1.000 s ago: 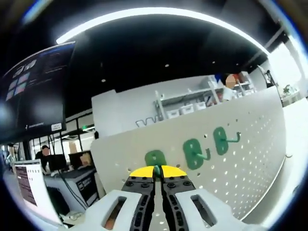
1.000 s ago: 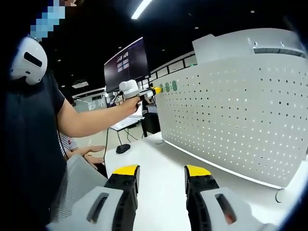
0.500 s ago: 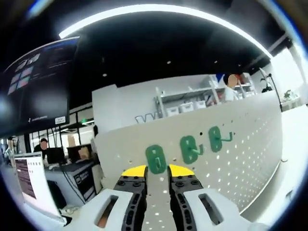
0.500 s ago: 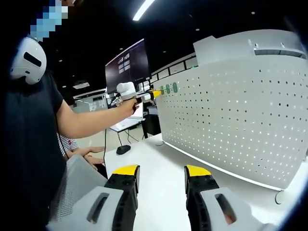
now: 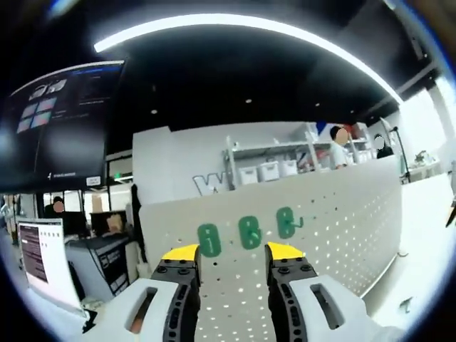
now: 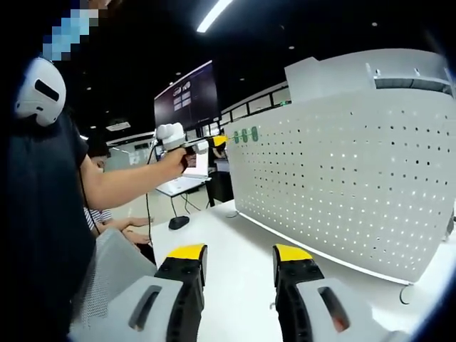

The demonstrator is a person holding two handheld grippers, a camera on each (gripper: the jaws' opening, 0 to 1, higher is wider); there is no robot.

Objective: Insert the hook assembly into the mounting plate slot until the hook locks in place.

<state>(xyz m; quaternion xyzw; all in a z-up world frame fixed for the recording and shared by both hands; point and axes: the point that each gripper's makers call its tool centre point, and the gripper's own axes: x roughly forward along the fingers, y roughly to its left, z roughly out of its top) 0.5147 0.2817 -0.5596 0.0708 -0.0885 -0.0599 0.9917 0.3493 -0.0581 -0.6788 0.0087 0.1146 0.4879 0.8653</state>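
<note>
Three green hooks hang in a row near the top left of the white pegboard [image 5: 335, 235]: the left hook [image 5: 208, 240], the middle hook [image 5: 249, 232] and the right hook [image 5: 287, 222]. My left gripper [image 5: 232, 253] is open, its yellow-tipped jaws spread a short way back from the left and middle hooks, holding nothing. In the right gripper view the same hooks [image 6: 245, 135] look tiny on the pegboard [image 6: 342, 192], with the left gripper [image 6: 217, 141] just off the board's edge beside them. My right gripper [image 6: 239, 253] stands open and empty low over the table.
A white table [image 6: 235, 235] runs along the foot of the pegboard. The person's arm [image 6: 121, 185] stretches across the left of the right gripper view. A large dark screen [image 5: 57, 128] hangs at the left, with desks and monitors [image 5: 43, 263] below and shelves of bins [image 5: 267, 167] behind the board.
My left gripper has opened, let go of the left green hook, which stays on the board, and drawn back from the pegboard. The right gripper has not moved.
</note>
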